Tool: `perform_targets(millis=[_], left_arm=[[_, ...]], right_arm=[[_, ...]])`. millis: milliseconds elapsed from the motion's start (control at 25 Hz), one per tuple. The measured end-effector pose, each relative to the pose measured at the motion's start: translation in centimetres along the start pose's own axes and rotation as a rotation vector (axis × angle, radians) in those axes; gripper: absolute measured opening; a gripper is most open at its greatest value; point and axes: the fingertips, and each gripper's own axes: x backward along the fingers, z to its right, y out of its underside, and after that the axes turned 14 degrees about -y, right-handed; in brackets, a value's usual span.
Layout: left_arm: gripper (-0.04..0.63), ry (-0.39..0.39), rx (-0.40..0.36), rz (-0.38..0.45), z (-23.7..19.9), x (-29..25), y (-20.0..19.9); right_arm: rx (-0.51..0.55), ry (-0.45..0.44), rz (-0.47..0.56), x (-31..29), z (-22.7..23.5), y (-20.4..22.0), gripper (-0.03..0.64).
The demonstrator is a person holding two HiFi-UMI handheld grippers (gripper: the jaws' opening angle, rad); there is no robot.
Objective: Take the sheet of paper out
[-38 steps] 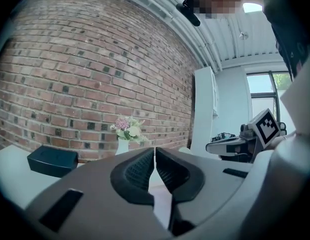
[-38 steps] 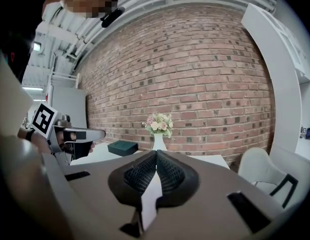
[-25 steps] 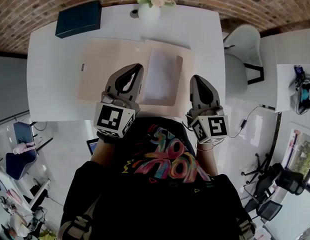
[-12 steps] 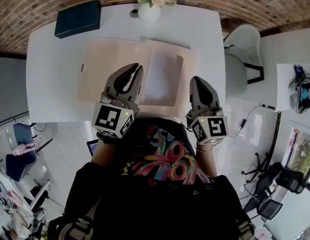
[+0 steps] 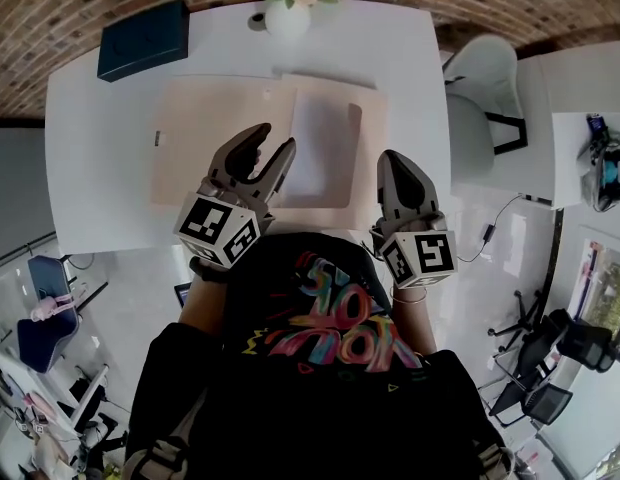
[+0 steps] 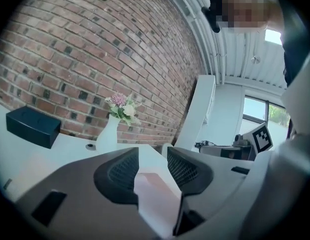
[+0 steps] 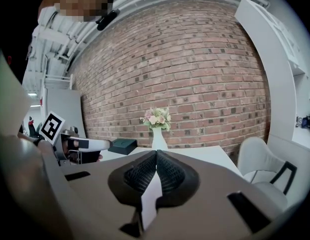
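Here, the sheet of paper (image 5: pixel 320 148) is lying flat on the open tan folder (image 5: pixel 205 138) at the upper centre of the head view. Your left gripper (image 5: pixel 273 140) is opening its jaws by the sheet's lower left edge with nothing between them, and your right gripper (image 5: pixel 395 160) is hovering at lower right, jaws pressed together and empty. You are probably dealing with something light, limp and easily creased, so a gentle pinch at the near edge is looking best.
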Motion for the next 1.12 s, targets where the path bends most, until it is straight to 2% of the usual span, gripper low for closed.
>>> perform_targets(millis=[280,560,920,1120], left_arm=[[0.186,0.042,0.096,-0.109,-1.5,-1.3,3.5],[0.187,0.083,0.134,-0.237,-2.8,-2.6,7.9],[0.23,0.155,0.21,-0.41,-3.0,-5.2,12.7],[0.249,0.162,0.233,-0.48,-3.4,-6.8,14.8]], right_arm=[[-0.019,0.013,-0.015,0.2,0.1,1.1,0.02],[-0.041,0.025,-0.037,0.2,0.0,2.3,0.02],[-0.087,0.041,-0.07,-0.1,0.6,4.0,0.02],[-0.103,0.049,-0.075,-0.2,0.7,4.6,0.02]])
